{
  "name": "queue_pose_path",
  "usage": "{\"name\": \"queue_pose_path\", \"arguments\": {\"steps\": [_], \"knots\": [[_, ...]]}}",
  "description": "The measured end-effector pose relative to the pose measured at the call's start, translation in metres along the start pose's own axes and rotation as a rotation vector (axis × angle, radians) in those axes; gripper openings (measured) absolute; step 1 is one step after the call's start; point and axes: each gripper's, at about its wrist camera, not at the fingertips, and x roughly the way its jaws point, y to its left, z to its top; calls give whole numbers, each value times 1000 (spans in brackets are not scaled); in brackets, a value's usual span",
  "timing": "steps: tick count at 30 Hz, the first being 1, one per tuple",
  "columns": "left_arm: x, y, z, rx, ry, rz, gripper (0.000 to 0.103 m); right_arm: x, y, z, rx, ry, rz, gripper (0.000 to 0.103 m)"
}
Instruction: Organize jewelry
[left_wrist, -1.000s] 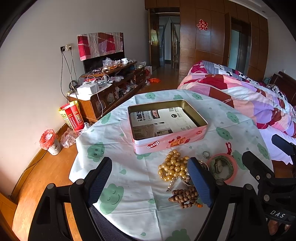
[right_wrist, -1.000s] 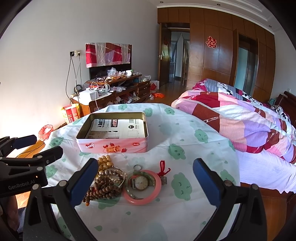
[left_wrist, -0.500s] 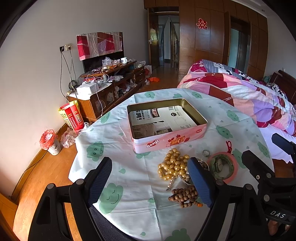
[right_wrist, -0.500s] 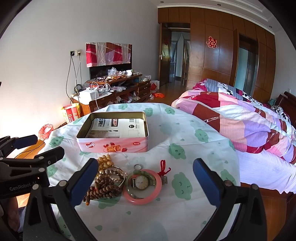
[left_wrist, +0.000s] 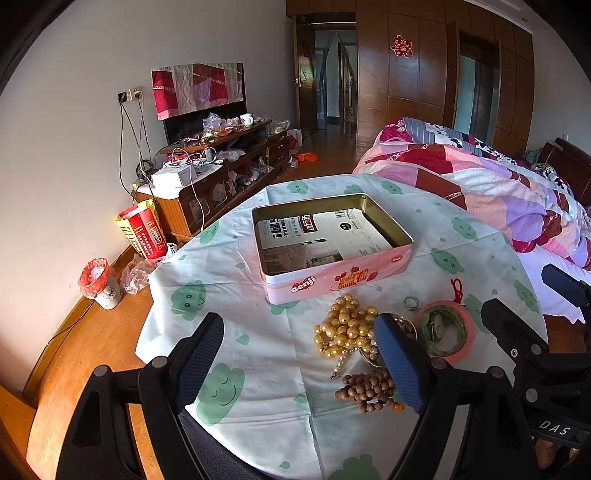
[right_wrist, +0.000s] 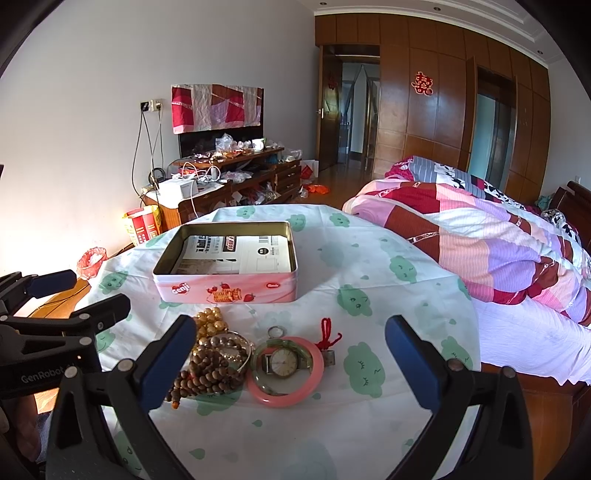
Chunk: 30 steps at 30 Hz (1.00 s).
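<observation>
Nothing has really changed over the last second: my left gripper (left_wrist: 301, 363) and right gripper (right_wrist: 290, 356) still hover spread wide, holding nothing. The jewelry (right_wrist: 236, 360) lies heaped on the table (right_wrist: 399, 243) before the tin (right_wrist: 225, 290); sorting hasn't begun.

Tin (right_wrist: 225, 291) behind jewelry pile (right_wrist: 255, 363), on table (right_wrist: 406, 295)
</observation>
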Motion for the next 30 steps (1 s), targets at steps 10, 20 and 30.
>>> {"name": "queue_pose_path", "arguments": {"steps": [10,20,30], "knots": [[2,-3,-6,7,7,0,84,2,3,-5,0,3,1,103],[19,0,-11,12,45,1,84,7,3,-11,4,16,5,103],[37,-1,-24,15,91,-43,84,28,-17,-21,4,40,-23,103]]}}
